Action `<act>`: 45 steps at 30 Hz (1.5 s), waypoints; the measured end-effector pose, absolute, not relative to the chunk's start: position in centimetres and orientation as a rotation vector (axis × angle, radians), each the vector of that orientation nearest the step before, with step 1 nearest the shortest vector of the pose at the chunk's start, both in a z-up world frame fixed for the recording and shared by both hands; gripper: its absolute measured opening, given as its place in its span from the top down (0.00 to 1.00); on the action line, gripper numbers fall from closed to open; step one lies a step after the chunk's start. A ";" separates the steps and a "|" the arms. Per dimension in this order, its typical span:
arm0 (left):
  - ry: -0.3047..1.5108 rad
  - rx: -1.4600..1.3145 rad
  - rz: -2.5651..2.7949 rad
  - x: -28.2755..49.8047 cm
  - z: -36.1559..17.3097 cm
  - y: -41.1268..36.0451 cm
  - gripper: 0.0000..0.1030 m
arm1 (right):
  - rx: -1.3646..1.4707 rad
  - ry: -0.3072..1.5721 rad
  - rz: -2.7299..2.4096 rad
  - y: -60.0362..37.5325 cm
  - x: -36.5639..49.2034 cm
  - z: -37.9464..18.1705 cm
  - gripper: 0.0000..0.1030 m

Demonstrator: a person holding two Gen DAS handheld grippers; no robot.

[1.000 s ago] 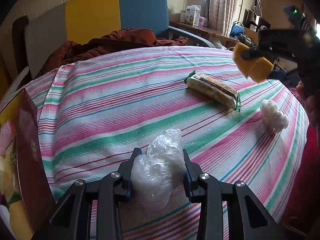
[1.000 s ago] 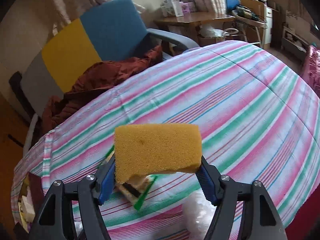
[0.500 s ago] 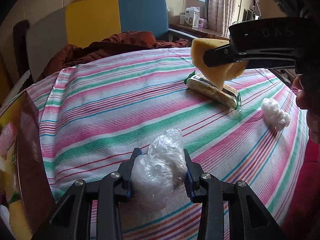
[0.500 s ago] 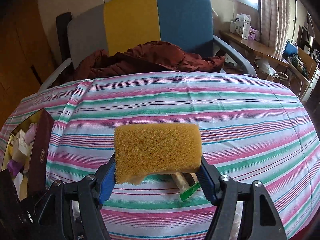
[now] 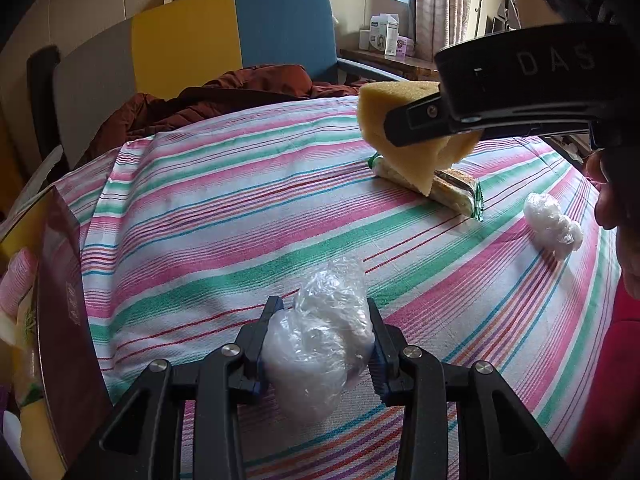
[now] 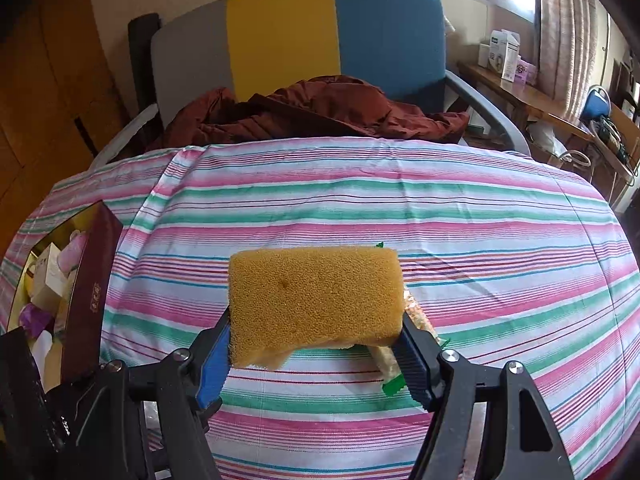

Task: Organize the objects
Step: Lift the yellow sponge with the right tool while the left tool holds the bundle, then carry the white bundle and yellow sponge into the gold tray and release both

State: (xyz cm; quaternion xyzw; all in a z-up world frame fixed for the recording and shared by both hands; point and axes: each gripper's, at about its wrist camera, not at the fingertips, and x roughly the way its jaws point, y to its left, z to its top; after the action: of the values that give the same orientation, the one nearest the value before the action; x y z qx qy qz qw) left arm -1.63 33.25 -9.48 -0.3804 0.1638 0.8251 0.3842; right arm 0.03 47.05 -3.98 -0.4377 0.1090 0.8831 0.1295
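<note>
- My left gripper (image 5: pixel 320 344) has its jaws clamped on a crumpled plastic bundle (image 5: pixel 320 340), which I hold low over the near part of the table.
- My right gripper (image 6: pixel 316 356) has its jaws pressed on both ends of a yellow sponge (image 6: pixel 316 304); the sponge's long axis goes across, from one jaw to the other.
- The storage box (image 6: pixel 86 292) stands at the near left edge of the table, open on top, with small items already inside. I judge it is the goal for both loads.
- The box lies to the left of both grippers. My left hand is clearly nearer to it; the right must cross most of the table.
- Farther right, a wrapped snack bar (image 5: pixel 448 188) lies below the sponge, and a second plastic bundle (image 5: pixel 552 220) lies beyond it, apart.
- The striped tablecloth (image 6: pixel 480 208) is soft and a little wrinkled.
- Far behind is a chair (image 6: pixel 288 36) with a brown jacket (image 6: pixel 320 112), then a window and a cluttered shelf.
</note>
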 end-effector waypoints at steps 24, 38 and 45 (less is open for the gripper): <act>0.398 -0.891 2.137 1.0 -3.7 30.8 0.63 | -1.281 0.331 2.556 47.3 0.0 -4.3 0.30; 0.176 -0.928 2.354 -0.6 0.2 15.6 0.63 | -1.352 0.266 2.591 44.3 -0.2 -5.0 0.30; 0.028 -1.019 2.530 -3.3 -0.4 6.5 0.63 | -1.337 0.314 2.707 40.1 0.0 -2.8 0.30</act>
State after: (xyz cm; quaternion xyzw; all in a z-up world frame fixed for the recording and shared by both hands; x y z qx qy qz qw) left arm -3.26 6.54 -0.36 -0.3657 0.0101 0.9078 0.2052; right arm 0.01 40.15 -2.79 -0.4399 0.1032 0.8905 0.0531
